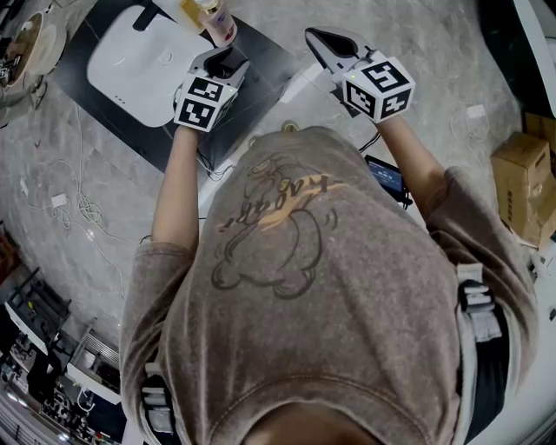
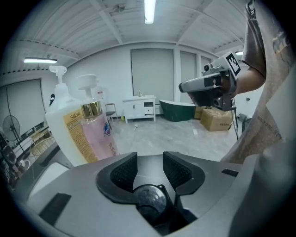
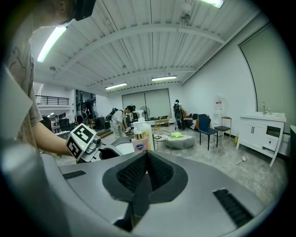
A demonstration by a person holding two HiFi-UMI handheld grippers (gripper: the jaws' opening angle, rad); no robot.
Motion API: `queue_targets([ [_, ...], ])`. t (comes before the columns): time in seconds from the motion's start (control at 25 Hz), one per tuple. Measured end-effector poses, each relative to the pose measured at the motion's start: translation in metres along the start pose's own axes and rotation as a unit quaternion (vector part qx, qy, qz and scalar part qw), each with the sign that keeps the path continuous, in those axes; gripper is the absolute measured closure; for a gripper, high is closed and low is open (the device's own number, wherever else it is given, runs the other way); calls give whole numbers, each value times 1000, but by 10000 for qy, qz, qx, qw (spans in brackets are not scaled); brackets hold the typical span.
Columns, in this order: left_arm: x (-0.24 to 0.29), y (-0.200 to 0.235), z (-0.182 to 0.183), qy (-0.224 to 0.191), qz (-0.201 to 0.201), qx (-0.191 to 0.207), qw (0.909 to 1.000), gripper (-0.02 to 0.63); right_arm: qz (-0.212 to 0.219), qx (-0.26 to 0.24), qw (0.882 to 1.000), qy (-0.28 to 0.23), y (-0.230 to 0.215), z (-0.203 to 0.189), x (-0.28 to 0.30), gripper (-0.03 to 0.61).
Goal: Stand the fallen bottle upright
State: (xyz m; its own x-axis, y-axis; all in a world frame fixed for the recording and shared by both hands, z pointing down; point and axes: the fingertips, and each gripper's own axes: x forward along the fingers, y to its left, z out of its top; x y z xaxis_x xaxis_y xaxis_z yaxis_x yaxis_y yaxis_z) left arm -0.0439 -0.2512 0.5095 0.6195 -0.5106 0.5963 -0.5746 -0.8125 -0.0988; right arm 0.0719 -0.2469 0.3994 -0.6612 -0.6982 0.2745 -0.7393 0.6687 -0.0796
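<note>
A pink bottle with a gold cap [image 2: 95, 136] stands upright beside a white pump bottle with a yellow label [image 2: 62, 125]. In the head view both stand at the top, the pink bottle [image 1: 221, 22] just beyond my left gripper [image 1: 224, 59]. My left gripper [image 2: 149, 159] is open with nothing between its pads; the bottles are to its left, apart from it. My right gripper [image 1: 313, 36] hovers to the right, its jaws shut on nothing [image 3: 147, 155]. From the right gripper view the pink bottle [image 3: 137, 144] and pump bottle [image 3: 143, 132] stand ahead.
A white basin [image 1: 130, 61] sits in a dark counter [image 1: 261, 83] left of the bottles. Cables [image 1: 78, 204] trail on the marble floor. Cardboard boxes [image 1: 521, 182] lie at the right. A small screen device [image 1: 387, 178] is by the person's right arm.
</note>
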Motion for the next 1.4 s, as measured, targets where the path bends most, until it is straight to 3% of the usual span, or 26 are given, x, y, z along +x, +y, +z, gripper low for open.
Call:
queue_targets([
  [0.28, -9, 3, 10, -168, 68, -274, 9995, 431, 96, -7, 9999, -30, 0, 0, 5, 580],
  [0.72, -60, 16, 52, -928, 453, -621, 9927, 430, 225, -3, 9997, -117, 10, 3, 9, 580],
  [1.04, -107, 26, 72, -1572, 902, -1168, 9765, 430, 300, 56, 9992, -258, 18, 7, 12, 580],
  [1.4, -141, 24, 63, -1887, 1316, -1531, 9611, 430, 120, 216, 9984, -504, 19, 13, 13, 580],
])
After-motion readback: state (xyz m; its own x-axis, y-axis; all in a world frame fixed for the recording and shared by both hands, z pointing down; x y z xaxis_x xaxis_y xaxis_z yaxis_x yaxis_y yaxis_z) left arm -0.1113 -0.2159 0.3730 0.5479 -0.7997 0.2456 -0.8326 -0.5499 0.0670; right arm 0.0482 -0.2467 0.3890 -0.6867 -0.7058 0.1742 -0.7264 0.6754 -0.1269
